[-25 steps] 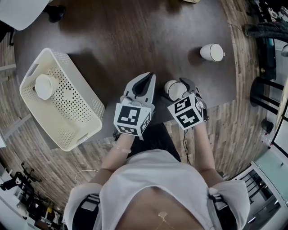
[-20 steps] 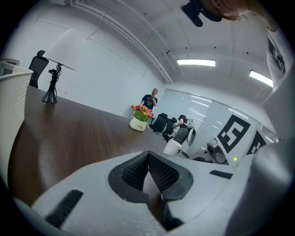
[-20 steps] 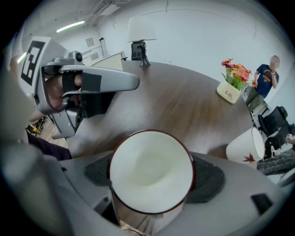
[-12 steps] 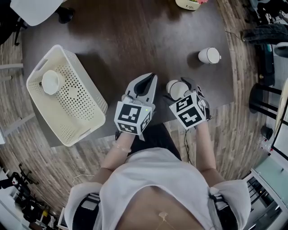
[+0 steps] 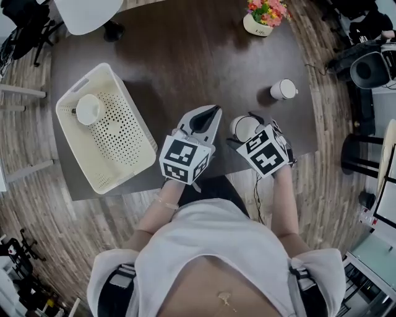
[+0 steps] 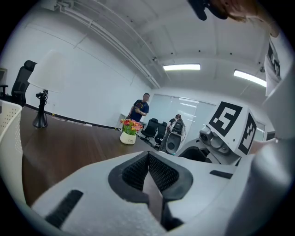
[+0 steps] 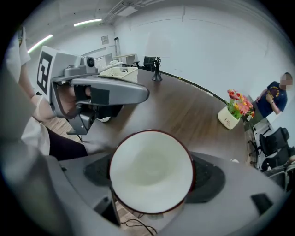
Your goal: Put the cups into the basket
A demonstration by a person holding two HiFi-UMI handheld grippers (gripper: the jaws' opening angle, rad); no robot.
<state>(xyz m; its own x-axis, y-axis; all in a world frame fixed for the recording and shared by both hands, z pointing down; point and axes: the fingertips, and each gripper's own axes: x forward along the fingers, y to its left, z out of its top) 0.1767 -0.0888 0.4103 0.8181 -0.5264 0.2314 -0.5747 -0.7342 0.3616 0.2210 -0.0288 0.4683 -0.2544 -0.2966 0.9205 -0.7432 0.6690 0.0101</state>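
I am looking down on a dark brown wooden tabletop (image 5: 185, 56) with both grippers hanging over its near edge. The right gripper (image 5: 247, 125) is clasping a white round cup with a dark red rim (image 5: 241, 130). In the right gripper view its fingers (image 7: 208, 177) are pressing on both sides of that cup (image 7: 151, 171), whose open mouth is facing the camera. The left gripper (image 5: 207, 115) is sitting just to the left of it, pointing towards the far side. Its fingers (image 6: 161, 174) are clenched together with nothing between them.

The cream perforated plastic basket (image 5: 141, 135) is standing at the left of the tabletop, well apart from both grippers, and a second white cup (image 5: 88, 109) is already lying inside it near the far end. A third white cup with a handle (image 5: 283, 89) is resting on the tabletop at the far right – beyond the right gripper and apart from it.

At the far edge a small white pot of pink and orange flowers (image 5: 260, 18) is standing. It is also showing in the left gripper view (image 6: 130, 132) – past the closed fingers.
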